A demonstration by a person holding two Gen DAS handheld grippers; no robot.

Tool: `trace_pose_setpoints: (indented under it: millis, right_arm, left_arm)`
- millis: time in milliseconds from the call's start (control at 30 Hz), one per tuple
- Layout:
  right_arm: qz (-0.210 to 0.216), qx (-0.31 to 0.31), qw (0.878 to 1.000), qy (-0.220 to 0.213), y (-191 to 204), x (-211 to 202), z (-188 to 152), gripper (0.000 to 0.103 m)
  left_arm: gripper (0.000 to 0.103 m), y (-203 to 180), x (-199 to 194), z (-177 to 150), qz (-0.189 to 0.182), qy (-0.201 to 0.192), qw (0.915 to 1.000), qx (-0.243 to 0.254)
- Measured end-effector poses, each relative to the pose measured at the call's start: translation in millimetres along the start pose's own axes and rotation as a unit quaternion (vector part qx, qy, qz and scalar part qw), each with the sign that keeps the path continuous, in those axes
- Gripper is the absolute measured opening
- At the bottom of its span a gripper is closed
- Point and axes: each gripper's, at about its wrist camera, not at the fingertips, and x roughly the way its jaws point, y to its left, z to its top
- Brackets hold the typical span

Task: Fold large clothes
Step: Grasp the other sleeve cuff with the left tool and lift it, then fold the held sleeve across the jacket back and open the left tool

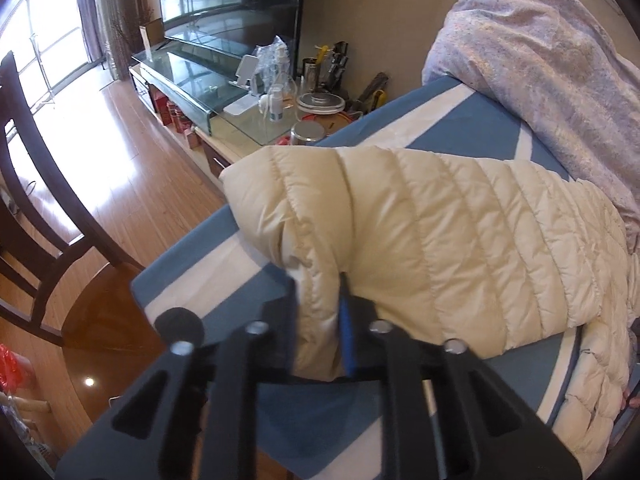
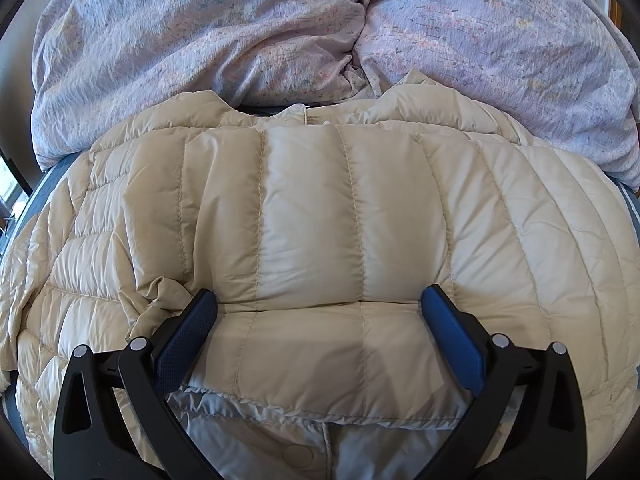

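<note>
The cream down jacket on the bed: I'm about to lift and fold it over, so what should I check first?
1. Left claw shut on the jacket edge: ok, fabric is pinched between its pads.
2. Right claw gripping: not ok, jaws wide open over the jacket.
3. Jacket supported by the bed: ok.
4. Quilt away from the fold path: cannot tell, it touches the collar end.
5. How many layers the left claw holds: cannot tell.

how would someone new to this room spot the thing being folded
Find the bed with the blue and white sheet. Below the crumpled lilac duvet lies a cream quilted puffer jacket. It alone is pale, shiny and stitched in puffy bands.
</note>
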Motion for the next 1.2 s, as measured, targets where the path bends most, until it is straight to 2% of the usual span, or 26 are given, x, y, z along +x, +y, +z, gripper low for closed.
trace_pose_setpoints:
  millis: [67, 333, 467, 600, 667, 767, 867, 1067, 1200]
  right_arm:
    - [0.0, 0.0, 1.0, 0.0, -0.8, -0.1, -0.1, 0.102]
    - [0.0, 0.001, 1.0, 0.0, -1.1, -0.5, -0.2, 0.102]
    - [0.0, 0.001, 1.0, 0.0, -1.1, -0.4, -0.1, 0.102]
    - [-0.001, 0.0, 1.0, 0.001, 0.4, -0.3, 0.3, 0.102]
    - [-0.002, -0.002, 1.0, 0.001, 1.4, 0.2, 0.9, 0.102]
    - [-0.002, -0.002, 1.0, 0.002, 2.1, 0.7, 1.8, 0.102]
    - [-0.003, -0.004, 1.0, 0.004, 1.4, 0.5, 2.3, 0.102]
    - [0.025, 0.006, 1.0, 0.007, -8.2, -11.5, 6.0, 0.102]
    - [0.028, 0.016, 0.999, -0.009, -23.9, -32.0, 5.4, 0.102]
  left_arm:
    - [0.007, -4.7, -0.4, 0.3, 0.006, -0.001, 0.9999, 0.008]
    - [0.004, -28.2, -12.4, 10.9, 0.024, -0.02, 0.9989, 0.036]
    - [0.004, -53.8, -29.5, 23.9, 0.003, -0.04, 0.9979, 0.051]
    - [0.004, -98.7, -51.8, 33.7, -0.052, -0.058, 0.9941, 0.077]
    - [0.004, -128.0, -65.6, 36.8, -0.093, -0.067, 0.989, 0.094]
    - [0.004, -167.5, -78.8, 36.0, -0.133, -0.071, 0.9812, 0.12]
    - [0.004, -219.7, -90.3, 28.8, -0.181, -0.069, 0.9684, 0.158]
    - [0.004, -294.3, -98.5, 4.2, -0.242, -0.055, 0.9465, 0.207]
    - [0.004, -336.8, -100.5, -17.3, -0.283, -0.037, 0.9301, 0.231]
